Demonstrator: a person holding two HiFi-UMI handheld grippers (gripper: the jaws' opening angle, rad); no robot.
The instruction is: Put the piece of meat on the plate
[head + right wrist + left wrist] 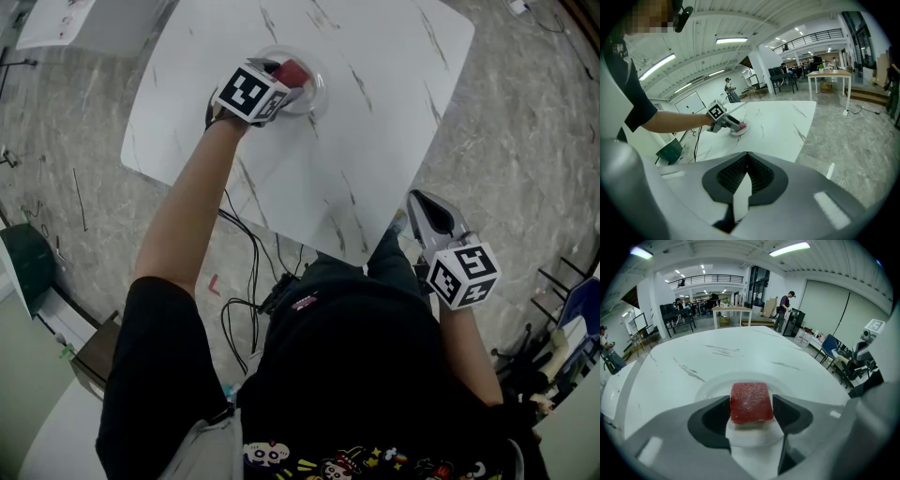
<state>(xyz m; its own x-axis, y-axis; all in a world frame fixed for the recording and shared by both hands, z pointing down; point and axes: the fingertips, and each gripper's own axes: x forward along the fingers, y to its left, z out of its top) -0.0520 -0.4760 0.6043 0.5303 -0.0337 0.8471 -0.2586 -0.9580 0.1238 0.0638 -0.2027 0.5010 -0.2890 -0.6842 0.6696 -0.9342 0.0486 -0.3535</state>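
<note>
The piece of meat (751, 401), a red block, sits between my left gripper's (751, 412) dark pads, and both touch its sides. It hangs just over, or rests on, the clear round plate (712, 387); which of the two I cannot tell. In the head view the left gripper (286, 79) reaches across the white table to the plate (317, 96) with the meat (292, 71) in it. My right gripper (419, 202) is held off the table's near right edge. Its jaws (746, 161) are shut with nothing between them.
The white marble-patterned table (375, 122) stands on a grey stone floor. Cables (246, 281) trail on the floor by its near edge. The right gripper view shows the plate and left gripper (733, 124) far to the left. People, desks and chairs stand far off.
</note>
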